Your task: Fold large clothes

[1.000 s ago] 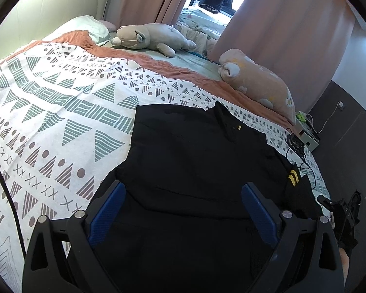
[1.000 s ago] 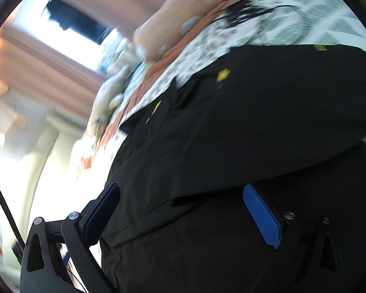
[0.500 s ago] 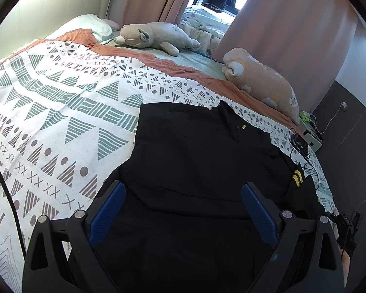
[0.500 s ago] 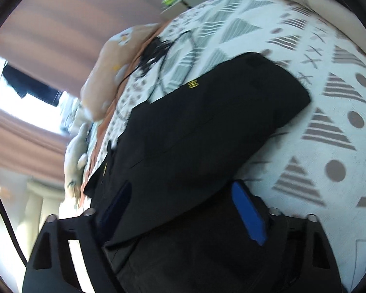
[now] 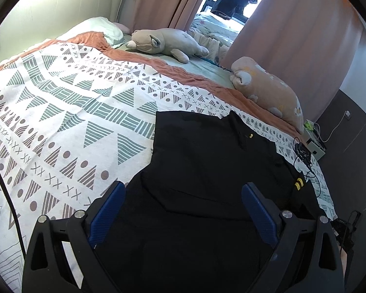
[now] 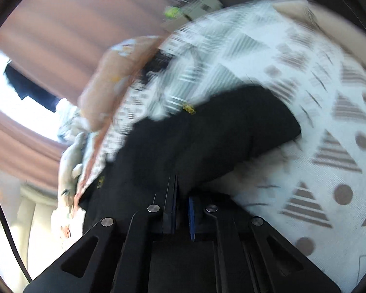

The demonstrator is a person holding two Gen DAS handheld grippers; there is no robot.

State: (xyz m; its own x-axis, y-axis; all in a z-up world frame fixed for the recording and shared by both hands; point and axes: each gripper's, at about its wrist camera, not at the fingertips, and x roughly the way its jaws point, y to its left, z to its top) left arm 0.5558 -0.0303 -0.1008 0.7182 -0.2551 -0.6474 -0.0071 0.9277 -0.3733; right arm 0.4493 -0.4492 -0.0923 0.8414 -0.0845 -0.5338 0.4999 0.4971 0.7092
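Note:
A large black garment (image 5: 207,161) with small yellow marks lies flat on the patterned bedspread (image 5: 73,122). My left gripper (image 5: 183,195) hovers over its near part, open, with only cloth below its blue pads (image 5: 107,210). In the blurred right wrist view, the garment's (image 6: 207,141) sleeve end bunches toward the fingertips. My right gripper (image 6: 181,190) has its jaws together, pinching black cloth at the garment's edge beside the bedspread (image 6: 329,146).
A grey plush toy (image 5: 163,41) and a peach plush toy (image 5: 268,92) lie along the far side of the bed. Black cables (image 5: 302,151) and a small box (image 5: 314,144) sit at the right bed edge. Pink curtains (image 5: 292,36) hang behind.
The right gripper's jaws went from wide open to closed on the garment's edge as its view swung toward the sleeve end. The left gripper drew back slightly and stayed open.

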